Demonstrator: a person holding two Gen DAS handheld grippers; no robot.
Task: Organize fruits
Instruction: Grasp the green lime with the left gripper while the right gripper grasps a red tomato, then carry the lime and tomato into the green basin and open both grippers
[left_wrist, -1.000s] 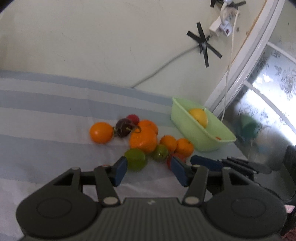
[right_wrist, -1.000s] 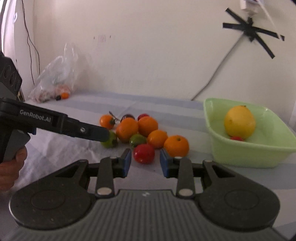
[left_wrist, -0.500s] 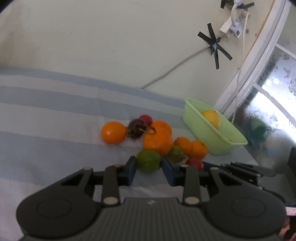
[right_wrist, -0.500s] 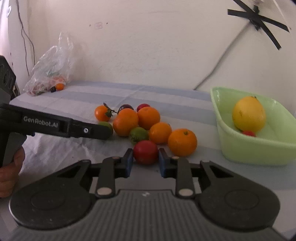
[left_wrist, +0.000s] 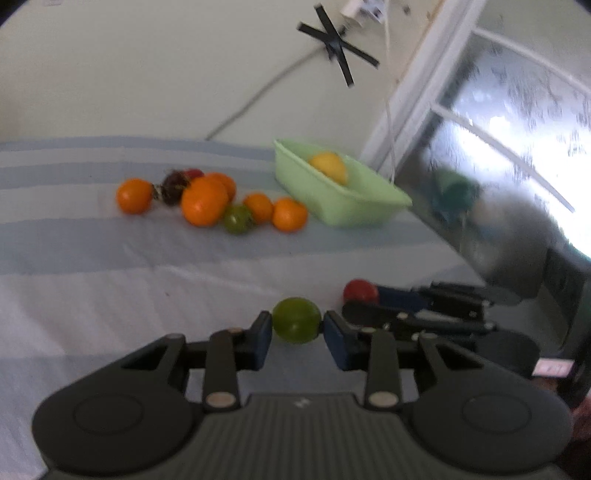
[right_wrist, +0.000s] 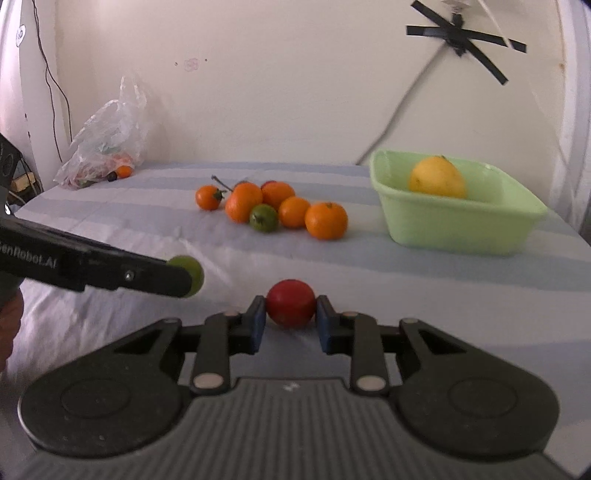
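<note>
A round green fruit (left_wrist: 296, 319) is being squeezed between the blue pads of the left gripper (left_wrist: 297, 334). The jaws were closing a moment ago, and now they are nearly shut on it. The fruit is round like a ball, so no long side or pointing way can be told.

A round red fruit (right_wrist: 291, 303) is being pinched the same way by the right gripper (right_wrist: 290, 324), whose jaws were also closing and are now pressed on both of its sides. It is round too.

Both fruits are being held in front of the blue and white striped cloth (right_wrist: 369, 266), well apart from the pile of orange fruits (right_wrist: 280, 206). A smaller green fruit (right_wrist: 263, 218) is sitting in that pile. At the right, a big yellow fruit (right_wrist: 437, 178) is lying inside the light green plastic tub (right_wrist: 458, 229).
</note>
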